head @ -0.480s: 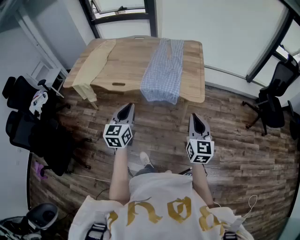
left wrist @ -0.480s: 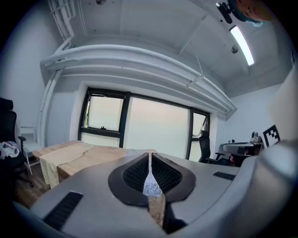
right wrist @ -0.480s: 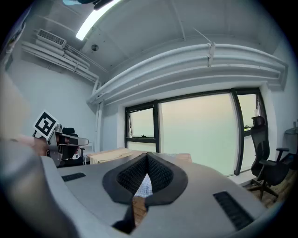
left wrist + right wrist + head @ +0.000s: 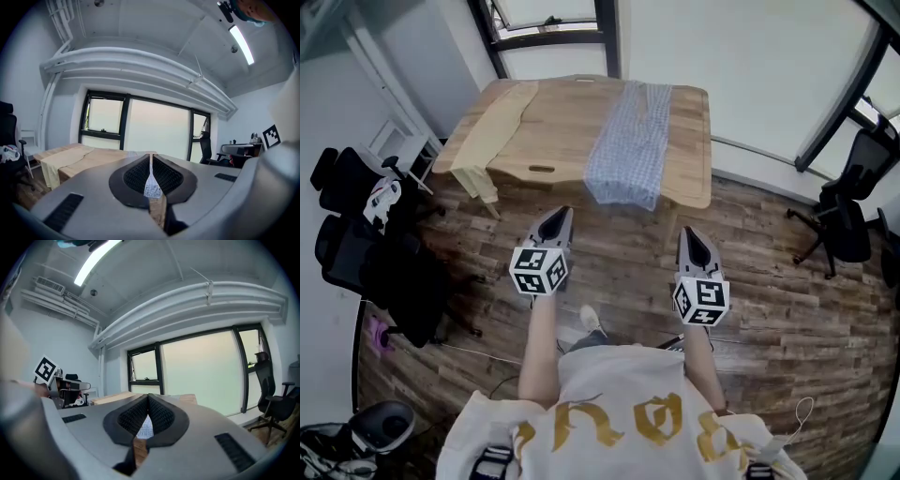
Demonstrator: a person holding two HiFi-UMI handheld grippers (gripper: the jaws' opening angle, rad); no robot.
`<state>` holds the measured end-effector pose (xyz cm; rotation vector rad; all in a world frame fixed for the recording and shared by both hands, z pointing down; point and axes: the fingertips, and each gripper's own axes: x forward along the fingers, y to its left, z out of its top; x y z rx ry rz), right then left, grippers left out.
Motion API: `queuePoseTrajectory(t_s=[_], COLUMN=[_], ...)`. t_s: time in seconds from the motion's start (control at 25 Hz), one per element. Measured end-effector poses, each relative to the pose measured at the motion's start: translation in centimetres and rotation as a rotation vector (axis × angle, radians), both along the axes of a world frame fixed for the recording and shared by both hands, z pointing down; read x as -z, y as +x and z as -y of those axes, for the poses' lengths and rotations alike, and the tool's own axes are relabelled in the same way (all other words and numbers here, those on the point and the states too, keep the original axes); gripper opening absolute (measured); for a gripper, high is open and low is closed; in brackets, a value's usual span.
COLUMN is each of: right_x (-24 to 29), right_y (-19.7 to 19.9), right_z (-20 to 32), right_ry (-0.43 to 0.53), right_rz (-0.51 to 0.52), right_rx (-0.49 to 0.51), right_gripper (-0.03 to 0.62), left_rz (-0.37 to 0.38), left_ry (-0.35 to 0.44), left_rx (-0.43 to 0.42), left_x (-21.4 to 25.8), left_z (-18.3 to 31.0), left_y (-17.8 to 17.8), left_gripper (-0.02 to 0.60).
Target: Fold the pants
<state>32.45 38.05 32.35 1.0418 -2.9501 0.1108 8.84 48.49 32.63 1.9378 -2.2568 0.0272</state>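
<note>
Blue checked pants (image 4: pixel 628 141) lie stretched out long on the right half of a wooden table (image 4: pixel 558 117). Their near end hangs down over the table's front edge. A tan cloth (image 4: pixel 487 127) lies on the left side of the same table, and it droops over the left front corner. The person stands back from the table on a wood floor (image 4: pixel 778 281), so both claws are well apart from the pants. The left claw (image 4: pixel 555 216) is held out over the floor and points toward the table. Its two jaws are pressed together at the tips, with nothing pinched between them. The right claw (image 4: pixel 690 234) is held out beside it, a little nearer to the person, and it points the same way. Its jaws are squeezed together too, and they hold nothing. Through the small gap behind each claw's tips, a bit of the checked pants shows far off on the table. Black chairs (image 4: pixel 347 225) stand on the left by the wall, and another one (image 4: pixel 853 206) stands on the right. A big window (image 4: pixel 154 129) is behind the table.
</note>
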Motion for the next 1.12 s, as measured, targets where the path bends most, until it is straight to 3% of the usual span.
queuePoseTrajectory(t_s=[0.4, 0.68, 0.84, 1.12], right_x=[-0.6, -2.3, -4.5, -6.9], right_y=[-2.6, -5.9, -10.0, -22.3], right_z=[-0.2, 3.4, 7.7, 18.1], right_ry=[-0.026, -0.039, -0.056, -0.083], right_rz=[0.016, -0.013, -0.051, -0.153], right_rx=[0.056, 0.020, -0.028, -0.150], right_gripper=[0.023, 0.023, 0.023, 0.023], left_rz=[0.018, 0.012, 0.014, -0.009], left_ry=[-0.018, -0.022, -0.021, -0.038], left_rx=[0.001, -0.034, -0.073, -0.172], left_x=[-0.1, -1.7, -3.3, -4.5], left_z=[0.2, 4.3, 9.4, 22.5], left_y=[-1.4, -5.0, -9.6, -22.5], left_gripper=[0.048, 0.047, 0.048, 0.048])
